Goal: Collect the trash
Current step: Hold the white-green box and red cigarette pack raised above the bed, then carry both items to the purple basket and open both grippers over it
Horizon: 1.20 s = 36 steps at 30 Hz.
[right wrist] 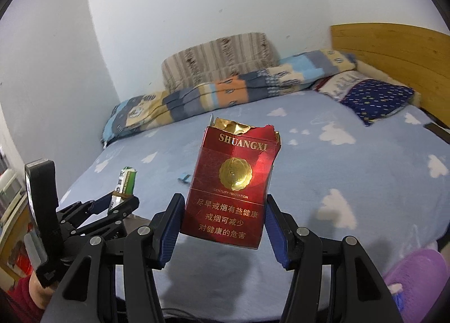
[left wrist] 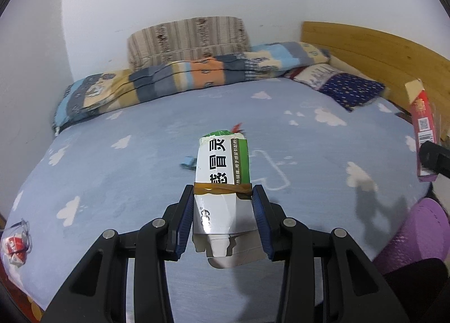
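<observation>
Fingers point(left wrist: 185, 219) of our left gripper point(left wrist: 223, 221) clamp a white-and-green medicine box point(left wrist: 222, 171) banded with brown tape, its near flap torn open and nothing visible inside; we hold it above the blue cloud-print bed point(left wrist: 112, 176). A small blue scrap point(left wrist: 188, 162) lies on the sheet beyond, and a clear bag point(left wrist: 15, 244) of red wrappers sits at the left edge. From the right wrist view, our right gripper point(right wrist: 223, 224) grips a red cigarette pack point(right wrist: 233, 182) by its sides, top ripped, gold foil showing, above the bed.
</observation>
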Motion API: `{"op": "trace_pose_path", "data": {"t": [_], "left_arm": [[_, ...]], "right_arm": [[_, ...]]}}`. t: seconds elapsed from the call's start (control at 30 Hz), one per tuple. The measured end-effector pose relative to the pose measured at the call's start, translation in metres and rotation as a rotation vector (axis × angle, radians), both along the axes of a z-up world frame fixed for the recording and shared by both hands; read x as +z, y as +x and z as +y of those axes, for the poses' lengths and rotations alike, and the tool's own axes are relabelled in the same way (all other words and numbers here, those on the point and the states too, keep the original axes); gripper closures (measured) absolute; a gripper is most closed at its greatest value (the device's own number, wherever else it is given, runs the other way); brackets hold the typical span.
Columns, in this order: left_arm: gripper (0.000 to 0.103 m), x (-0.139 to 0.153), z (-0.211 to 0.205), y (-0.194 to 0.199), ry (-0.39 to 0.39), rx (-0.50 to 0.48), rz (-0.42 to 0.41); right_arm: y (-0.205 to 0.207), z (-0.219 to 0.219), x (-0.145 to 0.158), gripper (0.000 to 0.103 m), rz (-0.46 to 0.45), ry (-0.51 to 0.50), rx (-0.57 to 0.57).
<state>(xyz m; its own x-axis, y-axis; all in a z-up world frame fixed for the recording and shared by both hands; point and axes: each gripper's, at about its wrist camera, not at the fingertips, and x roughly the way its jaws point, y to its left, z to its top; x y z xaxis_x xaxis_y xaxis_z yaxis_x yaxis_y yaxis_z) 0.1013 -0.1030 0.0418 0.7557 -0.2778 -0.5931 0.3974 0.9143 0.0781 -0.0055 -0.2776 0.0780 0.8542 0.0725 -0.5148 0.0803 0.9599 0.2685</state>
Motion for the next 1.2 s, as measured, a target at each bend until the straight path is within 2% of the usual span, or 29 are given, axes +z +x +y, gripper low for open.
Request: {"op": "trace_pose_path", "data": {"t": [0.1,0.27,0.43,0.53,0.73,0.97,1.2], "left_arm": [[0.063,0.007,-0.019,-0.013,-0.018,-0.063,0.015],[0.063,0.022,-0.069,-0.045,-0.042,-0.237,0.035],[0.063,0.034,-0.120,-0.074,-0.095,-0.428,0.123],[0.063,0.038,-0.152,-0.089,-0.101,-0.516,0.155],[0.063,0.033,-0.219,-0.120,-0.085,-0.663,0.246],[0.063,0.005,-0.285,-0.153,-0.017,-0.767,0.337],[0.063,-0.018,-0.316,-0.162,0.034,-0.793,0.381]], "right_arm": [[-0.024,-0.024,0.004,0.044,0.000,0.006,-0.057],[-0.076,-0.078,0.004,0.043,0.021,0.015,-0.195],[-0.129,-0.130,-0.006,0.044,0.053,0.053,-0.342],[-0.165,-0.159,-0.012,0.043,0.068,0.072,-0.428],[-0.207,-0.194,-0.022,0.043,0.085,0.104,-0.523],[-0.229,-0.222,-0.045,0.043,0.108,0.165,-0.576],[-0.236,-0.238,-0.062,0.043,0.130,0.192,-0.589]]}}
